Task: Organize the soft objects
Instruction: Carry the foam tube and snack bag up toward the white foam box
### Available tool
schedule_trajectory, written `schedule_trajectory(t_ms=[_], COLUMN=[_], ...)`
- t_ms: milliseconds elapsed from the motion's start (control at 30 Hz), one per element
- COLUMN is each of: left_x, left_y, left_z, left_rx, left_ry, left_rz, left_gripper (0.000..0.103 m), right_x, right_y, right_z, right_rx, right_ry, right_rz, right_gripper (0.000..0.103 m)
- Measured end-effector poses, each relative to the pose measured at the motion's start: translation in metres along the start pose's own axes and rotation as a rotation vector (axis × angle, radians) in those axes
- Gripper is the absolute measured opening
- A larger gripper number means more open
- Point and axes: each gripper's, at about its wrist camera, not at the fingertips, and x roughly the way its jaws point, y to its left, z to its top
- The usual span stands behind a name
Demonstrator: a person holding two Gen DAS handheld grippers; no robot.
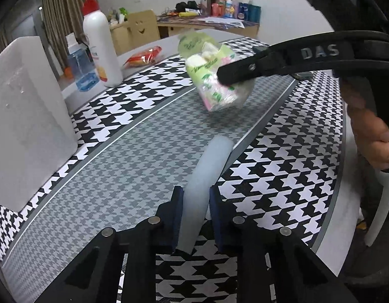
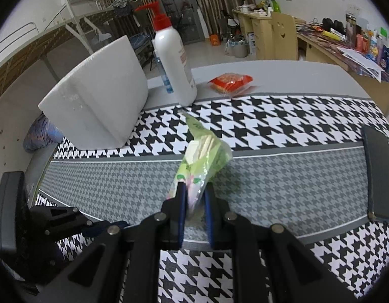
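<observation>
A white foam block [image 2: 98, 98], a pump bottle [image 2: 174, 63] and a red packet [image 2: 231, 80] are crowding the worktop's [image 2: 282, 174] far side. The left tool [image 1: 194, 209] is clamping a white foam strip [image 1: 207, 176] lying on the houndstooth cloth; the right tool [image 2: 194, 202] is pinching a green bag [image 2: 202, 159] above it.

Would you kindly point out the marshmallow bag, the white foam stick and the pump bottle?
marshmallow bag [image 2: 204, 159], right wrist view, green middle of the pack.
white foam stick [image 1: 207, 174], left wrist view, mid-length.
pump bottle [image 2: 174, 60], right wrist view, white body.
</observation>
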Motion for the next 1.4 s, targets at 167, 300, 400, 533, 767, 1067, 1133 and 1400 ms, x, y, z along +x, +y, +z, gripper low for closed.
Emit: schedule_trajectory(t_ms=[167,300,400,533,767,1067,1133,1400], left_x=[-0.004,-0.012,-0.026,-0.037,-0.060,-0.074,-0.073,-0.073], left_y=[-0.011,-0.014,-0.017,-0.015,-0.021,-0.009,-0.009,-0.007], left_z=[-0.001,-0.005,-0.008,-0.010,-0.014,-0.021,-0.022,-0.022], left_rx=[0.036,0.000,-0.031,-0.062,-0.100,-0.157,-0.166,-0.189], left_ry=[-0.022,-0.055,-0.096,-0.126,-0.164,-0.188,-0.188,-0.192], left_rz=[0.047,0.066,0.099,0.117,0.118,0.113,0.112,0.102], left_gripper=[0.019,0.019,0.019,0.019,0.019,0.019,0.019,0.019], right_x=[-0.013,-0.023,-0.028,-0.029,-0.039,-0.031,-0.029,-0.008], right_y=[-0.003,-0.004,-0.001,0.005,0.016,0.009,0.009,-0.005], right_z=[-0.006,-0.009,-0.009,-0.010,-0.013,-0.026,-0.030,-0.029], right_rx=[0.024,0.028,0.019,0.000,-0.024,-0.041,-0.058,-0.054], right_ry=[-0.037,-0.057,-0.076,-0.085,-0.108,-0.089,-0.097,-0.043], right_rz=[-0.003,-0.010,-0.024,-0.032,-0.036,-0.077,-0.109,-0.114], right_gripper=[0.017,0.017,0.017,0.017,0.017,0.072,0.072,0.072])
